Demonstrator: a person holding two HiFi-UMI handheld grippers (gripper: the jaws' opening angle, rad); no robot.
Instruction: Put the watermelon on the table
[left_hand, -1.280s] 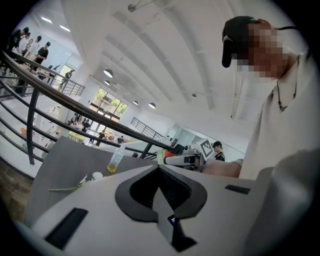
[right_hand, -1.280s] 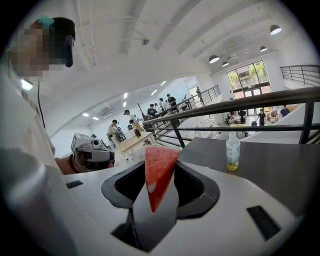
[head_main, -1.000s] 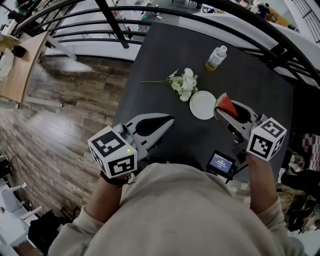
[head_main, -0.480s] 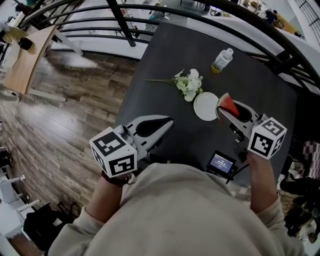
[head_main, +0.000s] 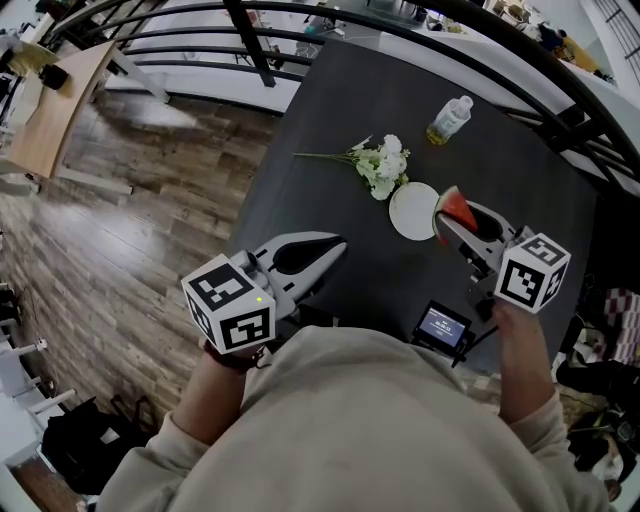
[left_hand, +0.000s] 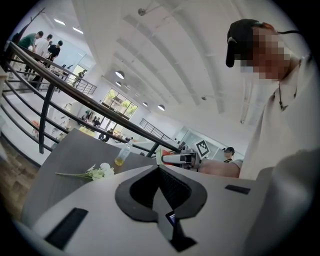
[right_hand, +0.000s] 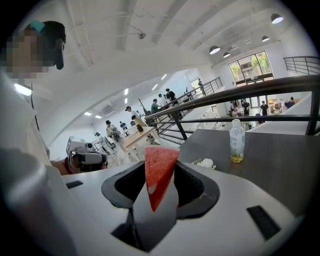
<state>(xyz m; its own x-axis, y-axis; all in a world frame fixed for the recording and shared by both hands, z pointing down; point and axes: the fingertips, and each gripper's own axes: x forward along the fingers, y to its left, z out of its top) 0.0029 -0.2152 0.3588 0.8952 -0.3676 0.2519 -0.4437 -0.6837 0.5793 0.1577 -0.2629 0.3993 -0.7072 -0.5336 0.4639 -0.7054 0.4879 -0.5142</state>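
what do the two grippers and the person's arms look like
Both the left gripper and the right gripper have pale grey, pointed shells with black padded lining. The left cube and right cube are white with black square markers. The person wears a cream top with long sleeves.

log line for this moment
right hand-held gripper: shut on red triangular watermelon slice | left hand-held gripper: shut, empty | round white plate: empty

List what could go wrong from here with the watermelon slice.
1. The watermelon slice is pinched only by its narrow lower part in the right gripper, so it may tip or slip out.
2. It hangs right beside the white plate, so it might land on the plate rather than on the bare table.
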